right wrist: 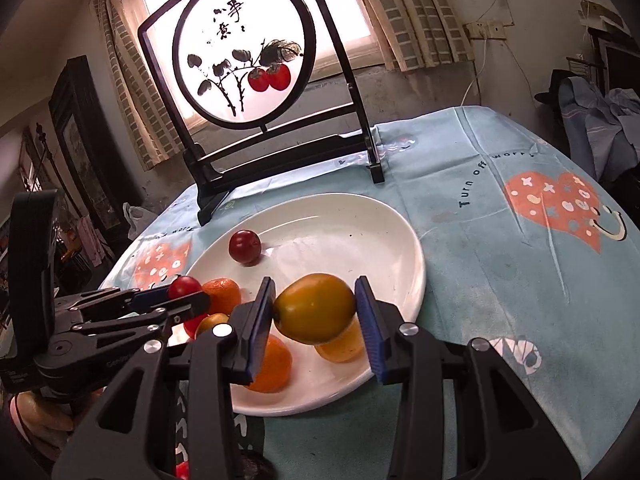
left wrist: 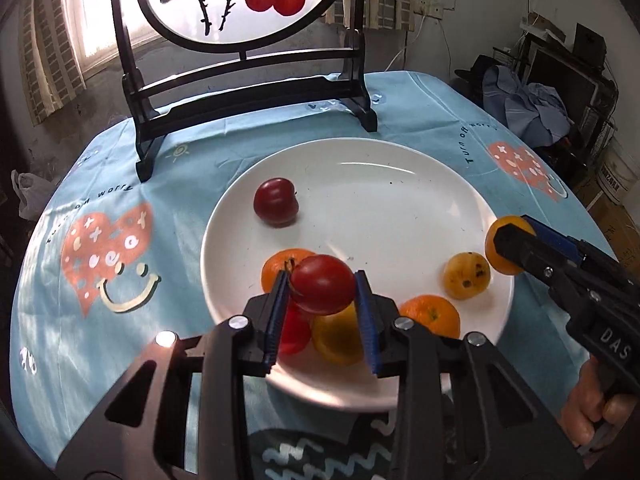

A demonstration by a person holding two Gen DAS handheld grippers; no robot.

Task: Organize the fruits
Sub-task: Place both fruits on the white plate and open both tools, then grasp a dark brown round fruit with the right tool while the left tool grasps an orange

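left wrist view: left gripper (left wrist: 322, 312) pinches a red fruit (left wrist: 322, 283) between its blue fingers (left wrist: 276, 320), held above the near part of the white plate (left wrist: 400, 184). under and beside it on the plate lie an orange (left wrist: 280, 268), a yellow fruit (left wrist: 338, 338) and another red one, partly hidden. a dark plum (left wrist: 276, 202) sits alone toward the far left of the plate. a spotted yellow fruit (left wrist: 467, 275) and a second orange (left wrist: 434, 314) lie at the right. the right gripper (left wrist: 510, 246) reaches in from the right, closed on a yellow-orange fruit (left wrist: 505, 240) over the plate rim.

right wrist view: right gripper (right wrist: 316, 312) clamps the same yellow-orange fruit (right wrist: 315, 307) squarely between both fingers (right wrist: 370, 320), lifted off the plate (right wrist: 400, 248). the left gripper (right wrist: 176, 296) shows at the left with the red fruit (right wrist: 184, 286) in its tips. the plum (right wrist: 245, 247) is well apart, further back. the screen (right wrist: 244, 68) stands behind the plate on the table (right wrist: 500, 260).

judgement: both fruits look mid-carry, likely being sorted by colour. best to keep the squeeze even and light, as the skins look soft; lower each beside its like, then release only once it rests. the round fruit could roll on the smooth plate.
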